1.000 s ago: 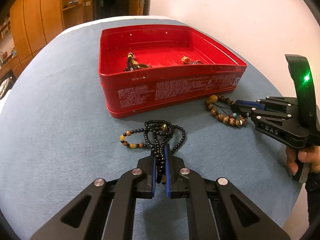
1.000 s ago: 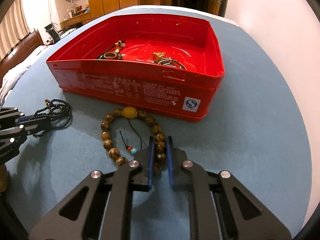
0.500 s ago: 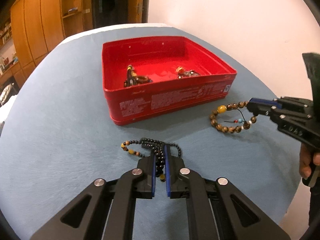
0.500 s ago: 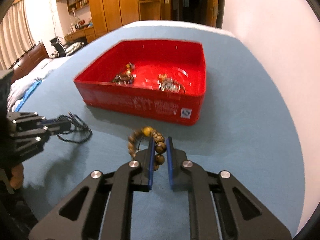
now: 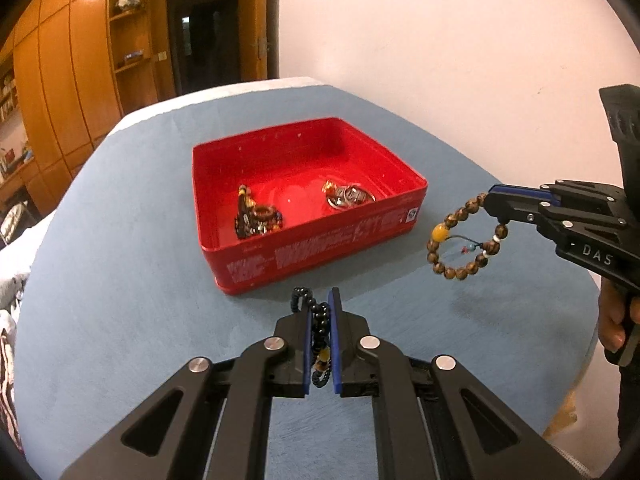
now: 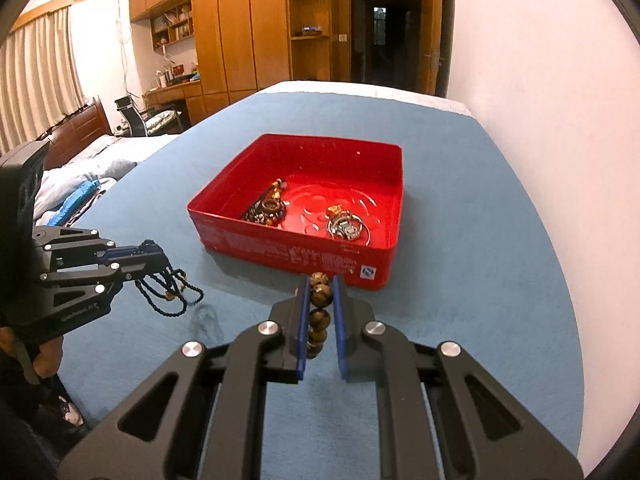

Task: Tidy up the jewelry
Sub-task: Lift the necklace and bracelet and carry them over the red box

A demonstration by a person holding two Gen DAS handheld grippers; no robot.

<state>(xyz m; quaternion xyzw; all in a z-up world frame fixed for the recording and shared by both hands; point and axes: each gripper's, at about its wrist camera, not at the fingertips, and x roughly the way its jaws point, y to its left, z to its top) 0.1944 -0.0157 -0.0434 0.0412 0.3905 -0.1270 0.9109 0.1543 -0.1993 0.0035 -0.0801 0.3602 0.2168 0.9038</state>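
Left gripper (image 5: 320, 320): clamped on black small-bead necklace (image 6: 168, 288), hanging above blue-covered desk (image 5: 120, 300) | right gripper (image 6: 322, 300): clamped on brown wooden-bead bracelet (image 5: 460, 240), dangling beside open red rectangular tin (image 5: 320, 248) | tin holds dark beads (image 5: 256, 220), metal rings (image 5: 348, 196).

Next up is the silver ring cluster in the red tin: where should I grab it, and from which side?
Grip the large outer ring of the silver ring cluster, coming straight down from above. It lies flat on the red tin floor close to the near wall, so the walls block a sideways approach.
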